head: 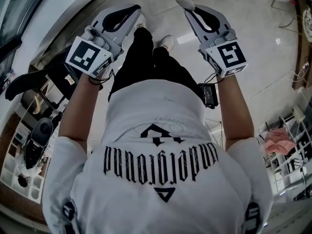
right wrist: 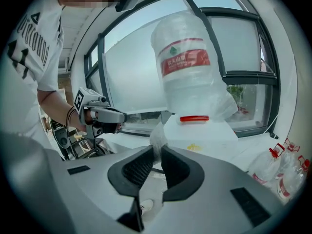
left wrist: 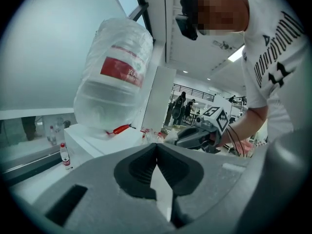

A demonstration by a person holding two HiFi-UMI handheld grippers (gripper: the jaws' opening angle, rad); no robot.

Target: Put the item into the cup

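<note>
Fingers of the right gripper (right wrist: pixel 157 151) pinch a crumpled white item (right wrist: pixel 157 134); those of the left gripper (left wrist: pixel 156 147) are pressed together on nothing.
Only a big water bottle (right wrist: pixel 187 67) on its white dispenser (right wrist: pixel 204 130) stands ahead. No cup shows anywhere, so the item looks picked up, with the drop into the cup yet to do.

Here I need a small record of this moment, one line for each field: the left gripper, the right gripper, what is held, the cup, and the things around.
Left gripper: shut, jaw tips meeting, nothing between them.
Right gripper: shut on the held item.
Held item: thin white crumpled piece, sticking up past the jaw tips.
Cup: not visible in any view.
Water jug: large, clear, red label, neck down on a white dispenser.
Small bottles: clustered low at the right of the right gripper view.
Floor: pale, glossy, below both grippers.
</note>
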